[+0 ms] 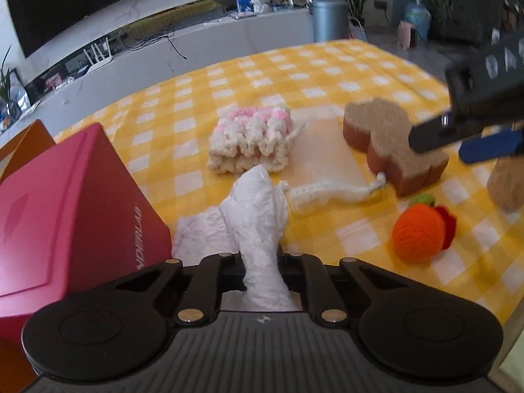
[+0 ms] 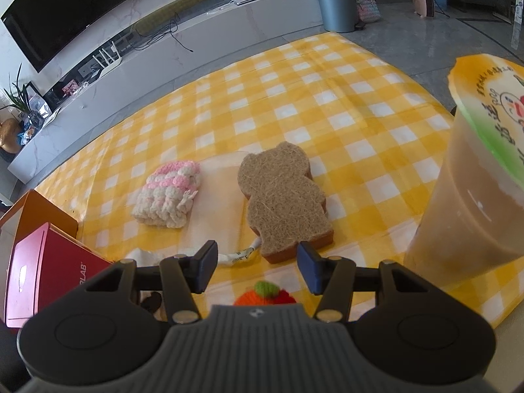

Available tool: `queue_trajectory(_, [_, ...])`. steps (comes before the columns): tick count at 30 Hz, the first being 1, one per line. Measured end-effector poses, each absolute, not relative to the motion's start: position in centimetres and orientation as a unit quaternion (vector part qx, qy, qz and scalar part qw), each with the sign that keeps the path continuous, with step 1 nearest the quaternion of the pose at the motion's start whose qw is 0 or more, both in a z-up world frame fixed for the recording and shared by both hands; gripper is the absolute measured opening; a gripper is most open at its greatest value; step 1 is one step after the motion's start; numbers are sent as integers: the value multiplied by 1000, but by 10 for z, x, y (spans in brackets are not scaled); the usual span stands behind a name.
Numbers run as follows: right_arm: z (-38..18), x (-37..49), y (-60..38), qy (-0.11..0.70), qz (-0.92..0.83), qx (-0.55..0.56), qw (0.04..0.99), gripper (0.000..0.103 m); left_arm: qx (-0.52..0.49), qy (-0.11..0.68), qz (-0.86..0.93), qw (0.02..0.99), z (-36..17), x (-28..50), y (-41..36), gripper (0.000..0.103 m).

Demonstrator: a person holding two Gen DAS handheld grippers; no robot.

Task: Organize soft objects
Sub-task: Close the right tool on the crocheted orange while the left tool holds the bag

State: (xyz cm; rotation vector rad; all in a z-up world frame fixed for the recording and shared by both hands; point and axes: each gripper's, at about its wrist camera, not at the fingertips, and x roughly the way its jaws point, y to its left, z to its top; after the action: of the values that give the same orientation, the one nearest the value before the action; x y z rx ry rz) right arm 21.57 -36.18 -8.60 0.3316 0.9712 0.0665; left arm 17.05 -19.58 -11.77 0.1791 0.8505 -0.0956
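A yellow-and-white checked tablecloth point(image 2: 327, 104) covers the table. A pink box point(image 1: 65, 216) stands at its left edge, with an orange box point(image 2: 36, 209) just behind it. A sealed cup of milk tea point(image 2: 475, 190) stands at the right. Beyond the table are a dark television point(image 2: 75, 9), a grey bin point(image 2: 337, 0) and a white router point(image 2: 106, 59).

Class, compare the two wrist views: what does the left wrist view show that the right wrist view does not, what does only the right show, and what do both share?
Only left: the left tool shut on a white wad.
Only right: the cup lid and the right tool held open, empty.
Both: bear sponge, pink-white knit, orange knit fruit, red box, checked cloth.
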Motion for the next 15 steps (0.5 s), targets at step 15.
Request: queue_trajectory(15, [-70, 202, -333, 456, 54, 129, 879, 56, -2, 328, -64, 942, 2, 129, -140, 11])
